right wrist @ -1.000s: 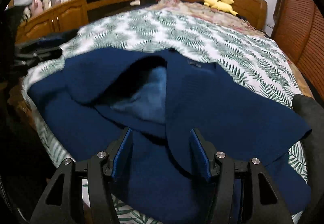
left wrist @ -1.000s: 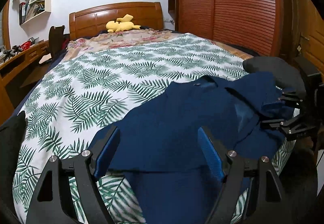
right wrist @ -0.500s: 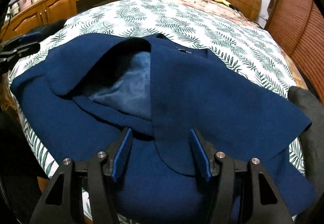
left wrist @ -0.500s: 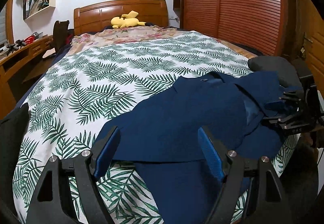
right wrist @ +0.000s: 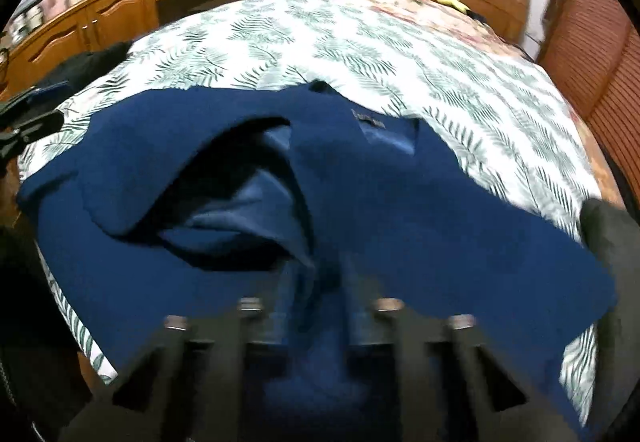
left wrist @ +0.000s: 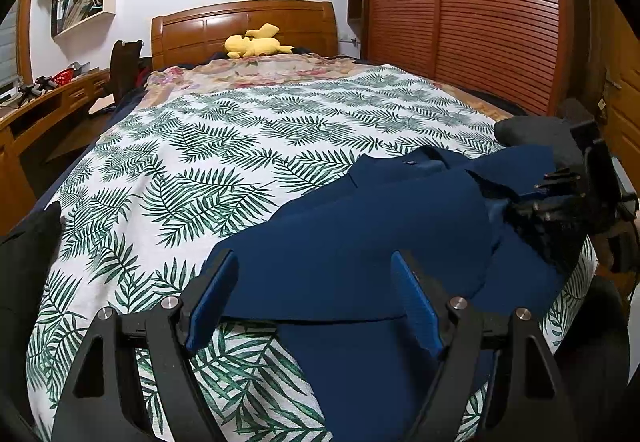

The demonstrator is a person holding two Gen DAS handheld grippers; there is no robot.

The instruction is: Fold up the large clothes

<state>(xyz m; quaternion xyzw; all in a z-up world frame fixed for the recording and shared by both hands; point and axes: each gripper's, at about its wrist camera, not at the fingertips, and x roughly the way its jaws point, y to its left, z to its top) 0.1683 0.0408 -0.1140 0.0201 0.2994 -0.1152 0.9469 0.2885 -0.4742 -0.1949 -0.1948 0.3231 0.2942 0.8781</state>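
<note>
A large navy blue garment (left wrist: 360, 234) lies partly folded on the leaf-print bedspread (left wrist: 208, 162) near the foot of the bed. My left gripper (left wrist: 312, 298) is open, its blue pads just above the garment's near edge, holding nothing. In the right wrist view the garment (right wrist: 400, 202) shows a raised flap with lighter lining. My right gripper (right wrist: 316, 306) is blurred, with its fingers narrowed on a ridge of blue cloth; its grip is not clear. The right gripper also shows in the left wrist view (left wrist: 560, 202) at the garment's far right edge.
A yellow plush toy (left wrist: 252, 44) lies by the wooden headboard (left wrist: 240, 26). A wooden desk (right wrist: 100, 10) runs along the left of the bed, slatted wardrobe doors (left wrist: 460, 10) along the right. A dark garment (right wrist: 612, 234) lies at the bed's right edge.
My right gripper's fingers have moved closer together and pushed forward into the cloth, blurring its view. The left gripper has tilted and drawn back slightly, still open.
</note>
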